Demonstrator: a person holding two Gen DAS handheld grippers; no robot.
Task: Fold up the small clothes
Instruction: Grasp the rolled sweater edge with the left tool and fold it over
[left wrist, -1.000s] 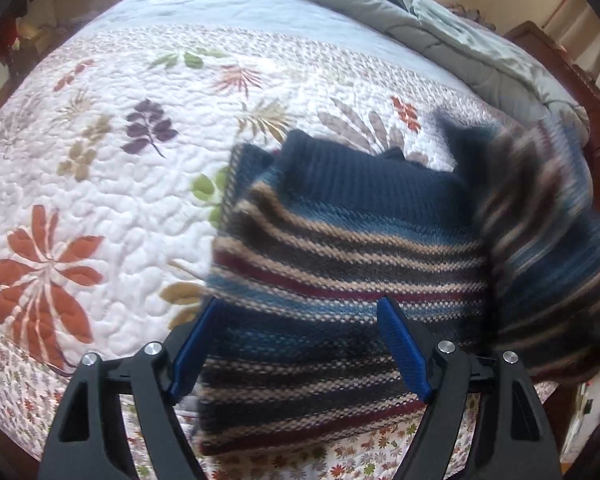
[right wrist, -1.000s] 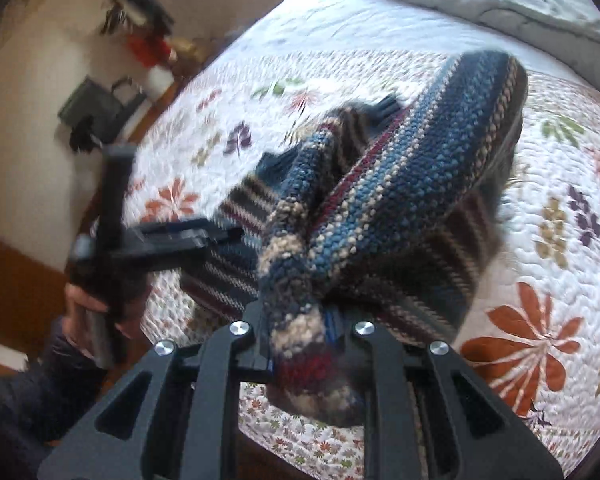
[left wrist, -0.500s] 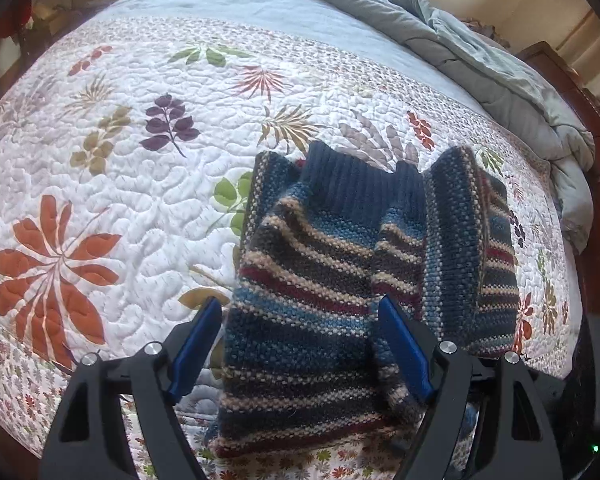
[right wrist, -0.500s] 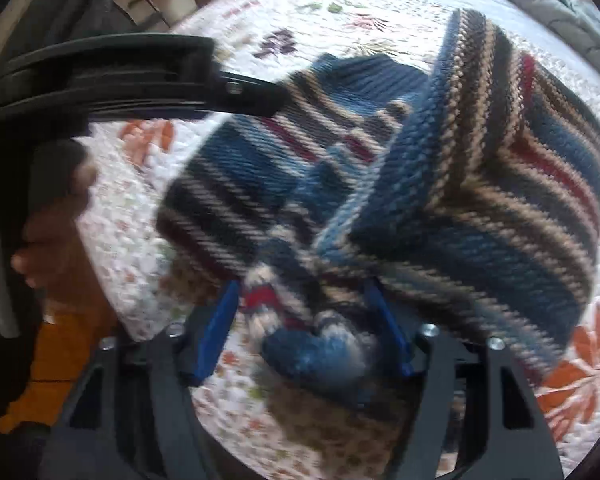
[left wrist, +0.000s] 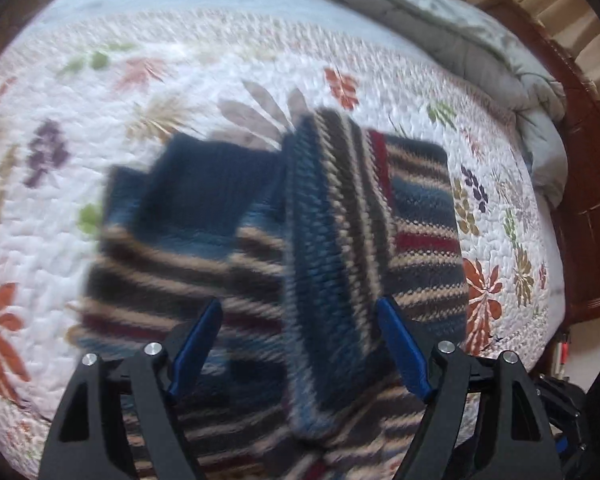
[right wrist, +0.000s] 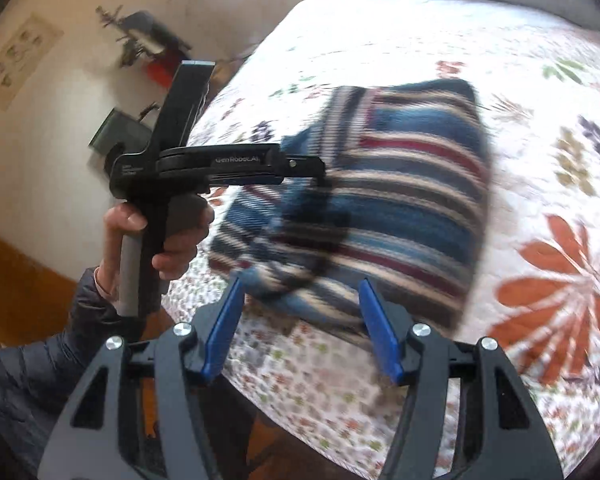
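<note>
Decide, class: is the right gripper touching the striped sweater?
Apart. The right wrist view shows the right gripper, jaws closing on nothing, with bare quilt between its blue fingers and the striped sweater.

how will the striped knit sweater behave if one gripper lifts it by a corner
The sweater will probably sag and unfold: its folded flap drapes limply. The chunky knit looks fairly heavy for its size. It likely grips the quilt rather than sliding.

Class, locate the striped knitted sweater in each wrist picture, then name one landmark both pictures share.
Left wrist: the striped knitted sweater fills the centre and runs down between the gripper's fingers.
Right wrist: it lies centre-right, just beyond the fingertips.
Shared landmark: the floral quilt under it.
</note>
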